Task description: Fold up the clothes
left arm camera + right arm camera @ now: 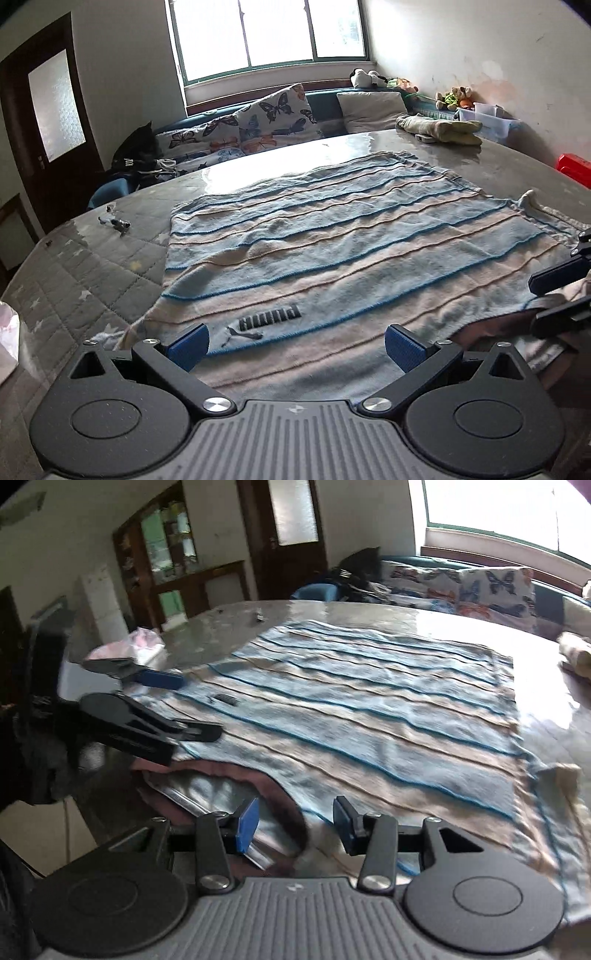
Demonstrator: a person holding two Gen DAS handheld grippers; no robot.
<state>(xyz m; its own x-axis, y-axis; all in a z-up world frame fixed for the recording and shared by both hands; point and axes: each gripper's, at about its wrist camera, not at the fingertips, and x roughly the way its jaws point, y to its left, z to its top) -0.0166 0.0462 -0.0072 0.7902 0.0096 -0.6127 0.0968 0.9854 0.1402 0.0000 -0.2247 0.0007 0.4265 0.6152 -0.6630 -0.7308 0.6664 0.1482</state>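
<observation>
Both claws hang over the near edge of the striped sweater [332,251], nothing gripped in either. Left gripper [295,345] has its blue pads spread wide, hovering above the hem side w/ the dark logo [269,318] just ahead of it; pads don't touch the knit as far as I can tell. Right gripper [293,825] sits narrower, about half open, w/ only air and a bit of fabric edge showing between the pads, so not a grip. It's over the spot where the maroon-lined neck opening [236,775] curves near the table edge [207,801]. Sweater lies spread flat on the glossy table [369,142], stripes running across, far edge toward the butterfly cushions [273,110]; one corner or sleeve end [528,197] sticks up a little on the right side. Away from it: a small grey object [118,223] on the left, a rolled green cloth [439,129] at the far right. My read: garment's laid out and smoothed, no fold made yet, so I'm at the reach-for-the-edge step. Next move, I'd say: drop both claws onto the near edge, well apart, pinch a single layer each, then lift and carry it toward the far edge evenly. Needs both pinches at matching height, else the knit skews. Loose weave may slip, so bite deep enough.
</observation>
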